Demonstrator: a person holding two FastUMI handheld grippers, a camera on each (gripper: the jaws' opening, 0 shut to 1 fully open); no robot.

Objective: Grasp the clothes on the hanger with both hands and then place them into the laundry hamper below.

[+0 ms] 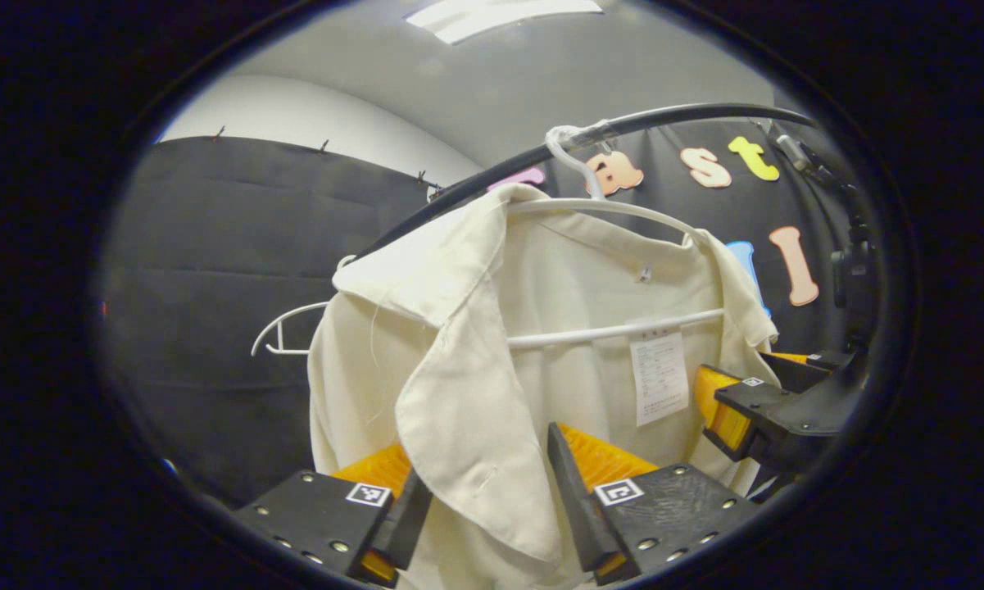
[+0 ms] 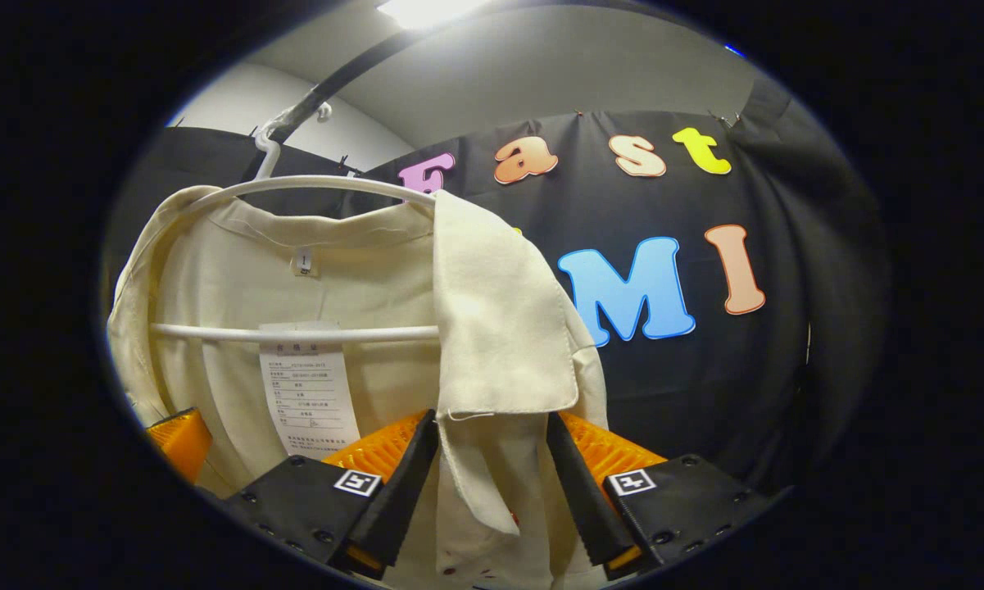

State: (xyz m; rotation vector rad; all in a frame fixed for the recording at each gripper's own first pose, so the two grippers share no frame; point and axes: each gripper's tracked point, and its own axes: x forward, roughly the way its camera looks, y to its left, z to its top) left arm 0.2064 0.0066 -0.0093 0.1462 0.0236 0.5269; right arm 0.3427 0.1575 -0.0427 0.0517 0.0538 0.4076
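A cream shirt (image 1: 582, 287) hangs open-fronted on a white hanger (image 1: 614, 332) hooked over a black rail (image 1: 459, 192). In the left gripper view, my left gripper (image 1: 492, 492) is open, its fingers straddling one front flap of the shirt without pressing it. My right gripper (image 1: 754, 393) sits at the shirt's other side, low right. In the right gripper view, my right gripper (image 2: 496, 483) is open around the other front flap of the shirt (image 2: 360, 279), below the hanger (image 2: 295, 332). A finger (image 2: 179, 442) of my left gripper pokes in at lower left.
A paper tag (image 1: 658, 377) dangles inside the shirt from the hanger bar. A second, bare white hanger (image 1: 283, 332) hangs farther along the rail. The black booth wall (image 2: 705, 385) stands close behind.
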